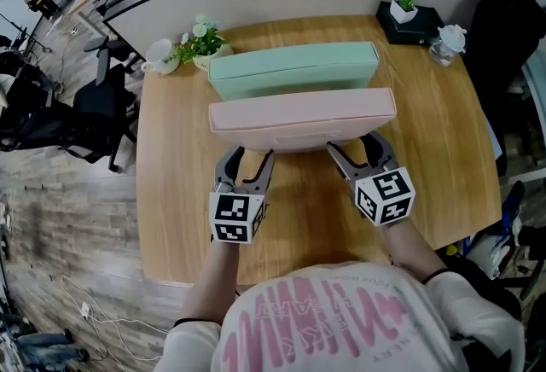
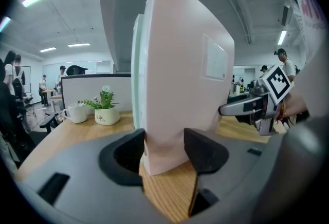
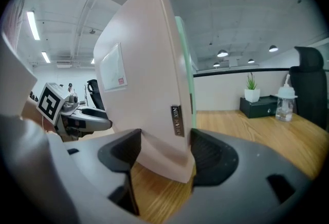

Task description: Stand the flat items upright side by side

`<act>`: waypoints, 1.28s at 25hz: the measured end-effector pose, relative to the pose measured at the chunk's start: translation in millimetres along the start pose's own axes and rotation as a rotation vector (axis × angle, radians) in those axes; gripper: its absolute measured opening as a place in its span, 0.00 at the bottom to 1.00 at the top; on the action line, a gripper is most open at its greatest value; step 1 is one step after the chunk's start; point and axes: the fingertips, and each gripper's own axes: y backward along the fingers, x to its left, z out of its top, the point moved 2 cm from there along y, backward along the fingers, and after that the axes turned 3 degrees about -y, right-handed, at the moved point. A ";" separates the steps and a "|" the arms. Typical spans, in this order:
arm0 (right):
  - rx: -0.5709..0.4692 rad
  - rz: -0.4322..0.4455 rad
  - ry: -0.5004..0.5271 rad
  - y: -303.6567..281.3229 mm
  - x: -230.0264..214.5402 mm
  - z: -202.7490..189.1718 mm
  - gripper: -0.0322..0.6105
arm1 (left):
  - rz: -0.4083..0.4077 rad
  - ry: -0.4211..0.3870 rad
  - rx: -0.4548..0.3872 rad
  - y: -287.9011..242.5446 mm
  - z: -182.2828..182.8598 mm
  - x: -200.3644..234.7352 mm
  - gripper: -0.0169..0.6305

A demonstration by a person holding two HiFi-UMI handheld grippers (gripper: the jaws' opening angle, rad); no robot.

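A pink flat case [image 1: 303,119] stands on its long edge across the wooden table [image 1: 179,191]. Right behind it, a green flat case [image 1: 294,69] also stands upright, parallel to it. My left gripper [image 1: 244,157] is shut on the pink case's lower edge near its left end. My right gripper [image 1: 358,145] is shut on the same edge near the right end. In the left gripper view, the pads of the left gripper [image 2: 164,153] press both faces of the pink case [image 2: 180,79], with a green sliver [image 2: 134,63] behind. The right gripper [image 3: 164,156] clamps the pink case [image 3: 144,89] likewise.
A potted plant [image 1: 200,42] and a white mug [image 1: 159,55] sit at the table's back left. A black box with a small plant [image 1: 409,20] and a clear bottle [image 1: 445,42] are at the back right. A grey partition runs behind the table, and office chairs [image 1: 94,114] stand to the left.
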 end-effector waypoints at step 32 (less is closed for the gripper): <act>-0.012 -0.002 -0.105 -5.0 -0.8 3.2 0.54 | 0.038 0.015 0.043 -6.8 -0.9 7.3 0.39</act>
